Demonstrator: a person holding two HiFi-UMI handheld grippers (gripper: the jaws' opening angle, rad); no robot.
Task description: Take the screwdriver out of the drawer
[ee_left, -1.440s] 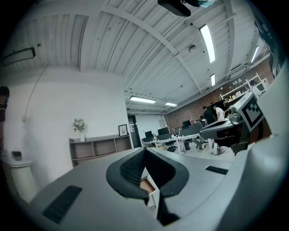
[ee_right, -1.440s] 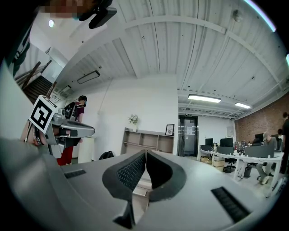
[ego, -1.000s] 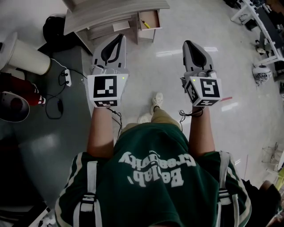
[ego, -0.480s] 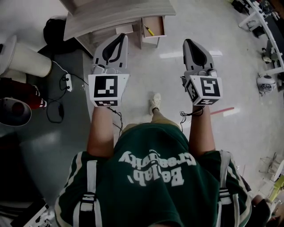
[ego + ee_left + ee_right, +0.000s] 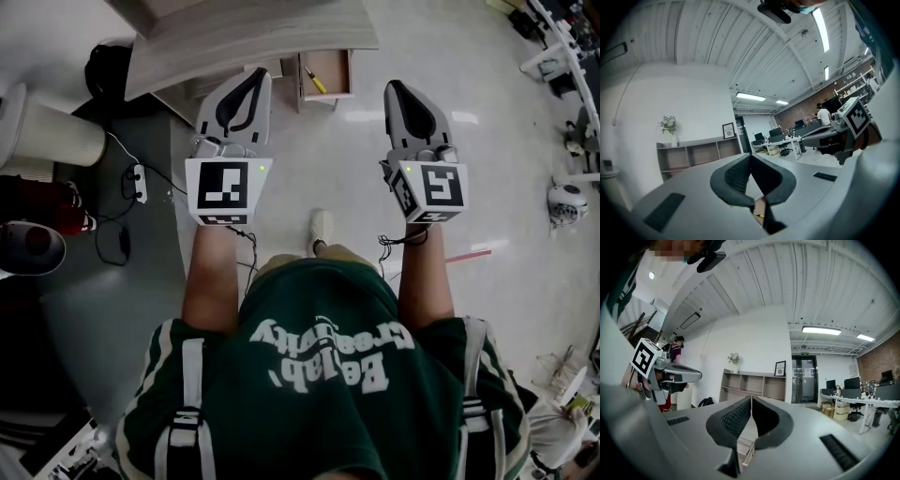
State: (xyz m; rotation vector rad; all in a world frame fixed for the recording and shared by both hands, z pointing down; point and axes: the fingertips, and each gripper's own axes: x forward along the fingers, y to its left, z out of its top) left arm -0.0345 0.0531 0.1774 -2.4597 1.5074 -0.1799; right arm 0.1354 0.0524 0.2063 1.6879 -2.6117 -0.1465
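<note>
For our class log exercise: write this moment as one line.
left gripper: shut, empty | right gripper: shut, empty | screwdriver: in open drawer, untouched

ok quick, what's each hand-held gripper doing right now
Left hand-held gripper: closed, holding nothing.
Right hand-held gripper: closed, holding nothing.

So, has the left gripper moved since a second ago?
Yes. The left gripper has advanced toward the open wooden drawer; its tip now reaches the grey desk's front edge.
</note>
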